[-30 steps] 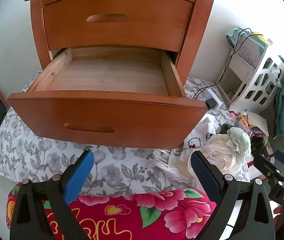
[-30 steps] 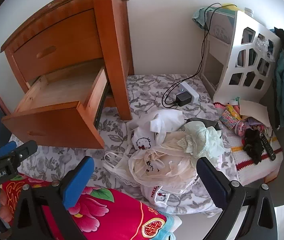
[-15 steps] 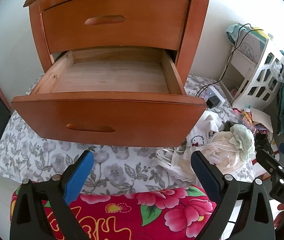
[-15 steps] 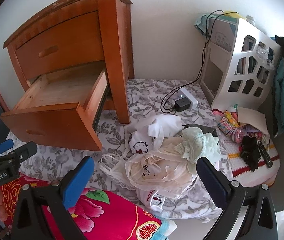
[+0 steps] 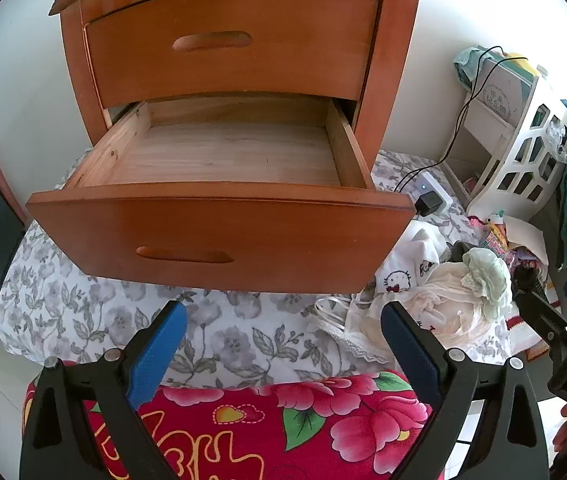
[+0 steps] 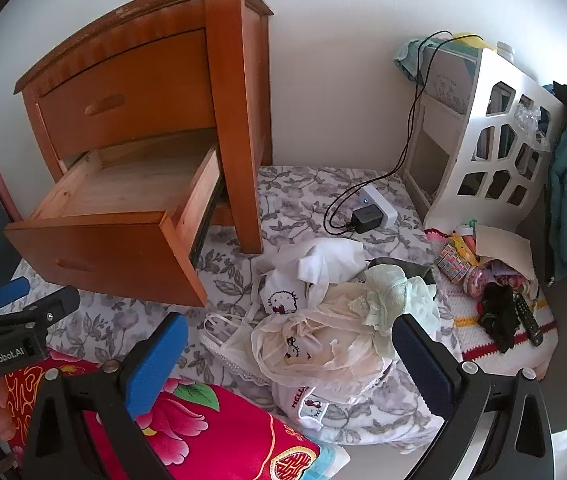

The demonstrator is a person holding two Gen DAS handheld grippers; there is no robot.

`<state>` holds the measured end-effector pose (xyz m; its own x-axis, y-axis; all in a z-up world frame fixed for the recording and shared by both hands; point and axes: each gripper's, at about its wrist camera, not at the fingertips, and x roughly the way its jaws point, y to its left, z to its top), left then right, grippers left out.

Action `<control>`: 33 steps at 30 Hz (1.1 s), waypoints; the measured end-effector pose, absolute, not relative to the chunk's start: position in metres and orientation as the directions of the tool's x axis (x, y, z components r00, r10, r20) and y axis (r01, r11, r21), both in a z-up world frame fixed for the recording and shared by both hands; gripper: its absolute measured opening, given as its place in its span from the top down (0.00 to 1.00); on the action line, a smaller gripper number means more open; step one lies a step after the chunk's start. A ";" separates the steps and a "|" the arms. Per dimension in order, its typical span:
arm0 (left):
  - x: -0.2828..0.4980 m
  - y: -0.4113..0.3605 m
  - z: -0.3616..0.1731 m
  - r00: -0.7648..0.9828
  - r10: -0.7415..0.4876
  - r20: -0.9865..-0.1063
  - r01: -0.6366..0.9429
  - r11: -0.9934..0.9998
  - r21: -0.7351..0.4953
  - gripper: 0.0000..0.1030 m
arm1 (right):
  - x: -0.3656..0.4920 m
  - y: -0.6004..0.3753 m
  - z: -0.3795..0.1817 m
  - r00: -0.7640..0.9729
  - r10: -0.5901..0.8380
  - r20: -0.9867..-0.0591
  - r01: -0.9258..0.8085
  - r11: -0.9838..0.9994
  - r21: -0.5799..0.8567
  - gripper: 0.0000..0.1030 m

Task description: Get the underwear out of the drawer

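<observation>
Underwear (image 6: 343, 320) lies heaped right of the pulled-out drawer (image 5: 219, 236); left gripper (image 5: 283, 340) and right gripper (image 6: 291, 356) gape apart.

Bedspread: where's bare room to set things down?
Bare floral bedspread lies below the open drawer front, left of the underwear pile. Another patch sits between the nightstand leg and the charger. The drawer floor is bare. Crowded around the pile, toward the white rack.

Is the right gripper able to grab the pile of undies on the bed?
Probably yes. The right gripper is open and aimed at the underwear pile, which lies in the open on the bed with nothing covering it.
</observation>
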<state>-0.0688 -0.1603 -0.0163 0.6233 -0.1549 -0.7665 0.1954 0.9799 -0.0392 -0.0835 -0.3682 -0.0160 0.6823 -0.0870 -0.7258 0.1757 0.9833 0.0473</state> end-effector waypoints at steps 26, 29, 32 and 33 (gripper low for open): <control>-0.070 -0.158 -0.018 0.621 -0.157 -0.768 0.188 0.981 -0.049 0.05 | -0.084 -0.368 -0.015 0.685 -0.088 -0.724 0.173 0.984 0.044 0.00; -0.070 -0.157 -0.018 0.621 -0.157 -0.768 0.188 0.981 -0.049 0.05 | -0.085 -0.368 -0.015 0.683 -0.089 -0.725 0.174 0.984 0.043 0.00; -0.069 -0.157 -0.018 0.620 -0.156 -0.769 0.186 0.981 -0.049 0.05 | -0.085 -0.368 -0.015 0.683 -0.089 -0.725 0.173 0.984 0.043 0.00; -0.070 -0.157 -0.018 0.620 -0.155 -0.769 0.185 0.982 -0.049 0.05 | -0.085 -0.368 -0.015 0.683 -0.089 -0.725 0.174 0.984 0.043 0.00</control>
